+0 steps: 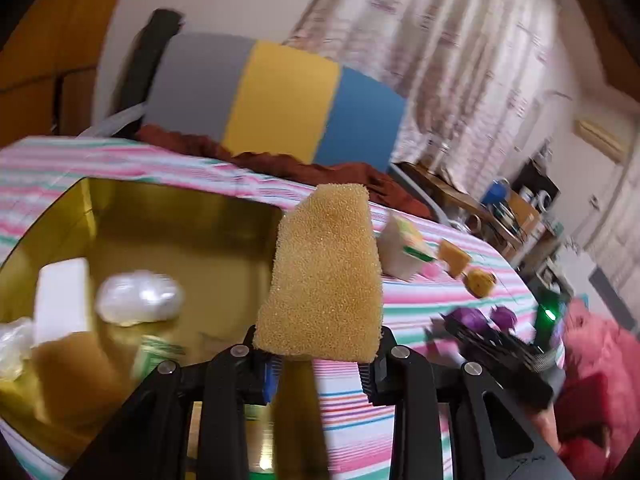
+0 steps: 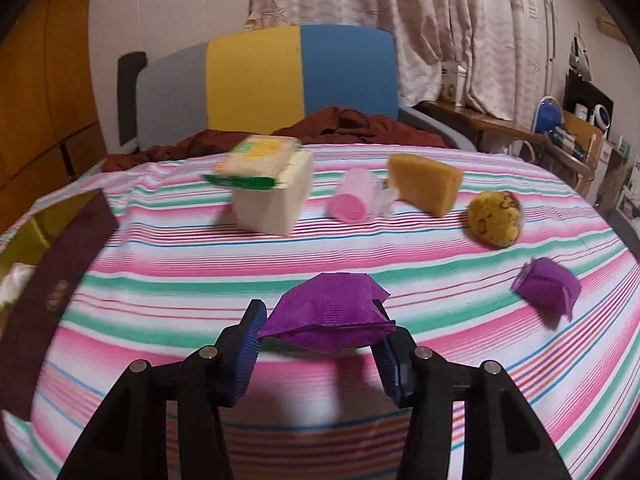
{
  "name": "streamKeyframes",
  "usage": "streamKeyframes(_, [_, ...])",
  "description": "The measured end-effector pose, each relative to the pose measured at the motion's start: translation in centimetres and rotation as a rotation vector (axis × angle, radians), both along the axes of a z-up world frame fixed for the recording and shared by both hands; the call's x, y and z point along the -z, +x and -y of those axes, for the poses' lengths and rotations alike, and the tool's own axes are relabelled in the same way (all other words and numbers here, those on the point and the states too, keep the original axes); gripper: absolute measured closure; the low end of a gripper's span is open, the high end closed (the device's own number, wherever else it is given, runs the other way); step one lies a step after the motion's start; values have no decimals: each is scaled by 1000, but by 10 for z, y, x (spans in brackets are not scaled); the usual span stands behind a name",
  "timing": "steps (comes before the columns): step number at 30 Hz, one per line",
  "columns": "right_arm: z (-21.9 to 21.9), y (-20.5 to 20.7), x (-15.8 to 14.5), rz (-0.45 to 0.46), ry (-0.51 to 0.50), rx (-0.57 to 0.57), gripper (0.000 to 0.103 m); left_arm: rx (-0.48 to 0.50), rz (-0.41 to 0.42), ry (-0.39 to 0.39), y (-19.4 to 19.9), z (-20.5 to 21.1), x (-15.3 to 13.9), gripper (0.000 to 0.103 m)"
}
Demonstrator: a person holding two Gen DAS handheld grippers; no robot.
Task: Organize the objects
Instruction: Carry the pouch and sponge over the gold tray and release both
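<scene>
My left gripper (image 1: 318, 346) is shut on a tan sponge (image 1: 320, 276) and holds it up at the right rim of a gold box (image 1: 168, 216). Inside the box lie a white block (image 1: 62, 296), a plastic-wrapped lump (image 1: 140, 296), another tan sponge (image 1: 76, 376) and a green packet (image 1: 154, 354). My right gripper (image 2: 320, 340) is shut on a purple folded paper bundle (image 2: 328, 312), just above the striped tablecloth (image 2: 200, 280). Beyond it sit a white block topped by a green-yellow packet (image 2: 272, 200), a pink roll (image 2: 352, 200), a tan sponge wedge (image 2: 428, 188), a yellow round sponge (image 2: 494, 220) and a second purple bundle (image 2: 546, 286).
The box's dark maroon side (image 2: 52, 272) stands at the left of the right wrist view. Behind the table are a grey, yellow and blue chair (image 2: 260, 80) with a brown cloth (image 2: 340, 124) on it, curtains, and a cluttered shelf (image 2: 568, 136) at the right.
</scene>
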State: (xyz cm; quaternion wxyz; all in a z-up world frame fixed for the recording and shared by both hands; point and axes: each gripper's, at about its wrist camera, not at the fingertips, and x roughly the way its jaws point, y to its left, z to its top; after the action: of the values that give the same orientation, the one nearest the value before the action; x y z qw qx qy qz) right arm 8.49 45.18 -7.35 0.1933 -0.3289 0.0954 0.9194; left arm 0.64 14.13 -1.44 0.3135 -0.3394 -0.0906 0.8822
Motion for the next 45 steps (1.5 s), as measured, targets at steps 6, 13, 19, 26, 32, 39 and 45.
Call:
streamKeyframes(6, [46,7,-21,-103,-102,-77,52,-107,40,-8,-39,42,0,72])
streamKeyframes(13, [109,-7,-56,-173,-147,-226,52,-184,115,-37,-82,79,11,72])
streamKeyframes(19, [151,-26,-68,-183,-167,-336,52,-234,227,-66,-115,99,28,69])
streamKeyframes(26, [183,-41,-66,-138,-155,-413,51,-286,229,22,-99,120,26,16])
streamKeyframes(32, [201,-59,-61,-96,-117,-459,51,-408,142,34,-58,139,15,1])
streamKeyframes(39, [210,-95,-45,-1,-82,-469,50,-460,29,-10,-14,151,6,0])
streamKeyframes(45, [211,-115,-38,57,-97,-450,48,-443,-4,-18,-2,148,1,0])
